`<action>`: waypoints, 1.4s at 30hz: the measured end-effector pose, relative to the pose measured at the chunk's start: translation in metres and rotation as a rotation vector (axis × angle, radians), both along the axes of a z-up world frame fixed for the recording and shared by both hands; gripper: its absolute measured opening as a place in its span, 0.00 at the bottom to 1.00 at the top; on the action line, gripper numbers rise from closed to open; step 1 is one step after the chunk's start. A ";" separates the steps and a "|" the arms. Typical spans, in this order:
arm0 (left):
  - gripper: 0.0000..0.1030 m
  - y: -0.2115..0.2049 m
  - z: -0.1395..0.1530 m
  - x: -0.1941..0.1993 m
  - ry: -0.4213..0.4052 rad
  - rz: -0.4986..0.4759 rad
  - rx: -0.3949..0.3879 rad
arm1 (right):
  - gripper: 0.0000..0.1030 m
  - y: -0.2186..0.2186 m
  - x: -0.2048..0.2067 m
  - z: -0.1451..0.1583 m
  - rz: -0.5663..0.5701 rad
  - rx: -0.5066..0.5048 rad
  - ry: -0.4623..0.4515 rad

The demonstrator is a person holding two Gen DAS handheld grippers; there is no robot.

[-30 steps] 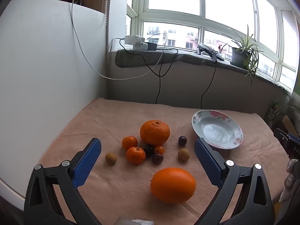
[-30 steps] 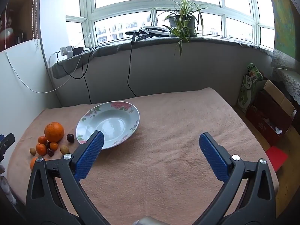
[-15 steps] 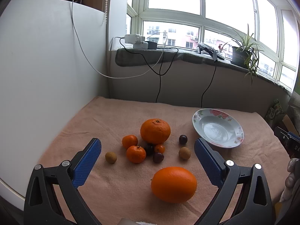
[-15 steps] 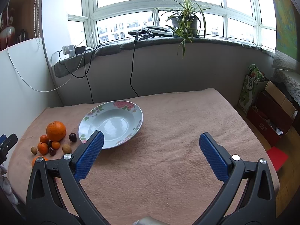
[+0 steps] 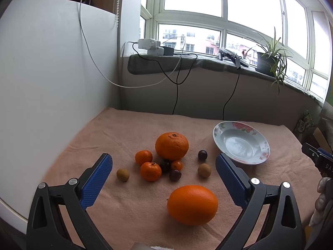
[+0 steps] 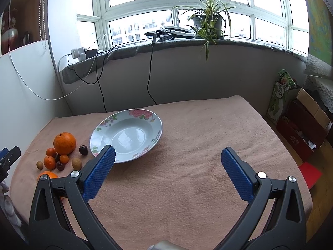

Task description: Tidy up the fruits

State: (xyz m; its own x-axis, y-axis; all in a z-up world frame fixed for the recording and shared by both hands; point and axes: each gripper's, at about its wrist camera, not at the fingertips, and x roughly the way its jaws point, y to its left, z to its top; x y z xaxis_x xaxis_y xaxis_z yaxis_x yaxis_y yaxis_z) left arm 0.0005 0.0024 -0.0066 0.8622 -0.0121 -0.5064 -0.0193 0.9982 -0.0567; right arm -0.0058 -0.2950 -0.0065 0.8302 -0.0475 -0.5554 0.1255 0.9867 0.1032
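My left gripper [image 5: 164, 175] is open and empty above a cluster of fruit on the pink cloth. A smooth orange [image 5: 192, 204] lies nearest, between the jaws. Beyond are a big mandarin [image 5: 172, 145], two small tangerines [image 5: 150, 171] [image 5: 143, 157], dark plums [image 5: 202, 155] and two brown longans [image 5: 122, 174] [image 5: 204, 170]. An empty flowered plate [image 5: 258, 160] sits at the right. My right gripper [image 6: 167, 168] is open and empty, just right of the plate [image 6: 97, 133]; the fruit cluster [image 6: 64, 143] lies far left.
The cloth-covered table [image 6: 187, 183] ends at the right, with cardboard boxes [image 6: 301, 129] and a green bag on the floor. A white board [image 5: 41, 83] walls the left side. Cables [image 5: 177, 87] hang from the windowsill, which holds a potted plant [image 6: 206, 20].
Both views have shifted slightly; the right gripper has swung a little left, so the plate sits more central. No fruit has moved.
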 end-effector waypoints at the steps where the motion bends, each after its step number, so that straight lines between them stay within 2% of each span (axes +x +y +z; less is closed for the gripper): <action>1: 0.96 0.000 0.000 0.000 0.000 0.000 -0.001 | 1.00 0.000 0.000 0.000 0.001 0.000 0.001; 28: 0.96 0.006 0.003 0.001 0.010 -0.014 -0.013 | 1.00 0.007 0.008 -0.004 0.022 0.028 0.034; 42: 0.96 0.021 -0.002 0.004 0.058 -0.027 -0.029 | 1.00 0.027 0.028 -0.008 0.153 0.065 0.067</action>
State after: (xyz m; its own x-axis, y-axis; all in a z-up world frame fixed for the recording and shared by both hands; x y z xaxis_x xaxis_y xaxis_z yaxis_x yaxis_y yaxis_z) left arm 0.0042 0.0233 -0.0081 0.8304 -0.0506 -0.5549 0.0034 0.9963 -0.0857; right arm 0.0223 -0.2677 -0.0141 0.7857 0.1141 -0.6079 -0.0167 0.9864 0.1637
